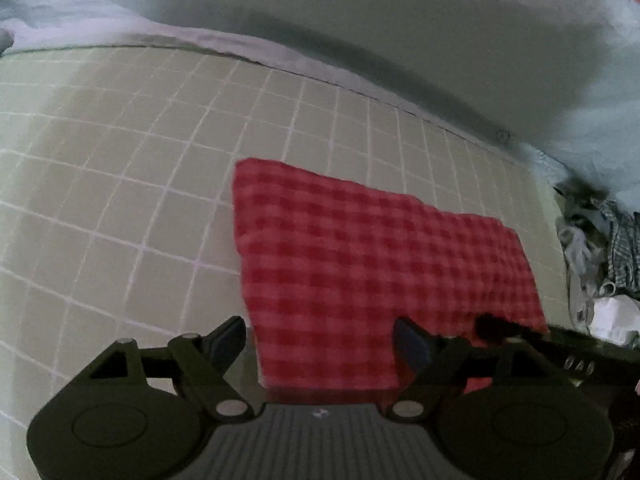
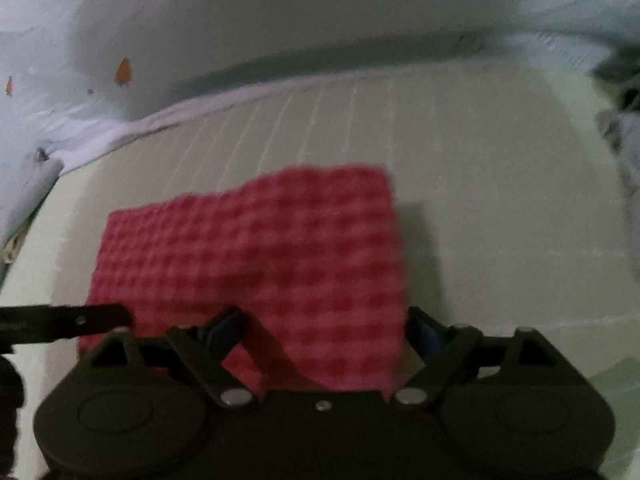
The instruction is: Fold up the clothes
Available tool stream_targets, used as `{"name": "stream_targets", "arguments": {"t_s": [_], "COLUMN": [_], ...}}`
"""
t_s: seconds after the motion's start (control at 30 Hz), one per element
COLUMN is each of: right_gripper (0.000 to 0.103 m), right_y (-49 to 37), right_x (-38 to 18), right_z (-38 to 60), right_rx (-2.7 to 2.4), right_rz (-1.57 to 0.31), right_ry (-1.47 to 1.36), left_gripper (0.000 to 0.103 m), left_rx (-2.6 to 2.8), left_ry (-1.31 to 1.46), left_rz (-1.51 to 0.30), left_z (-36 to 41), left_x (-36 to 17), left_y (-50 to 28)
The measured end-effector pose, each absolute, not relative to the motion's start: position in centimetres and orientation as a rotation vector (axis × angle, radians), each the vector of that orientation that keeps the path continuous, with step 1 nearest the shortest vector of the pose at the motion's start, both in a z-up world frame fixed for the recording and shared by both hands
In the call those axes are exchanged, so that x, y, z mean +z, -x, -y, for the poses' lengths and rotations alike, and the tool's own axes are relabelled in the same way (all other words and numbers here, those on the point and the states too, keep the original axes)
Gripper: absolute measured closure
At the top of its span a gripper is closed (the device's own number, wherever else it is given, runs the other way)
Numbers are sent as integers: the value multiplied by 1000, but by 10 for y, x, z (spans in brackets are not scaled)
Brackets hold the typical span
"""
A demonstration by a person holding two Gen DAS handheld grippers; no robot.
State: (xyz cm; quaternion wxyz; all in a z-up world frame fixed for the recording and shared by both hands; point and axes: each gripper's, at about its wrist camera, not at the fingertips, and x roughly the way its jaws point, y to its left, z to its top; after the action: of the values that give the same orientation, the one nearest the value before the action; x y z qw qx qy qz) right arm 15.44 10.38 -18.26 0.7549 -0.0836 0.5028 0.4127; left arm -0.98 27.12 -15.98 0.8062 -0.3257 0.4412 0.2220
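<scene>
Dim, soft light; right view motion-blurred; fisheye bending, dark corners.

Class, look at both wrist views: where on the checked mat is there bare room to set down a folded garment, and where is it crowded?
Bare mat lies left of the red checked cloth, up to the white sheet. A bare strip also runs behind the cloth, and another between the cloth and the clothes pile. It is crowded by that pile, and at the near edge by both open grippers.

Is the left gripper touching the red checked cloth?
Cannot tell. In the left wrist view the open left gripper frames the cloth edge; no contact or gap shows.
</scene>
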Motion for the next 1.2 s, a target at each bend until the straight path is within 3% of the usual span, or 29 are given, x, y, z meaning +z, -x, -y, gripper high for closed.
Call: {"name": "stream_targets", "arguments": {"t_s": [0.07, 0.1, 0.17, 0.23, 0.37, 0.77, 1.07, 1.2], "right_gripper": [13, 13, 26, 88, 94, 94, 94, 94], "right_y": [-145, -141, -132, -124, -96, -22, 55, 92], "right_x": [-183, -184, -183, -180, -168, -104, -100, -101], "right_z": [-110, -114, -126, -134, -137, -60, -67, -78], "right_rx": [908, 909, 930, 1007, 1076, 1168, 1323, 1394], "right_rz": [-1100, -1101, -1085, -1088, -1080, -982, -994, -1014], "right_ry": [174, 185, 235, 253, 273, 174, 223, 252], "left_gripper": [31, 40, 50, 89, 93, 93, 93, 93], "left_rx": [459, 451, 450, 403, 379, 507, 698, 754], "left_ry": [699, 704, 684, 700, 697, 661, 671, 703], "left_rz": [-957, -968, -968, -976, -970, -833, -835, -823], "left_z": [-271, -271, -265, -259, -242, -186, -148, -169], "left_x": [-163, -167, -171, -173, -159, -95, -83, -84], "left_y": [3, 1, 1, 1, 13, 107, 202, 241]}}
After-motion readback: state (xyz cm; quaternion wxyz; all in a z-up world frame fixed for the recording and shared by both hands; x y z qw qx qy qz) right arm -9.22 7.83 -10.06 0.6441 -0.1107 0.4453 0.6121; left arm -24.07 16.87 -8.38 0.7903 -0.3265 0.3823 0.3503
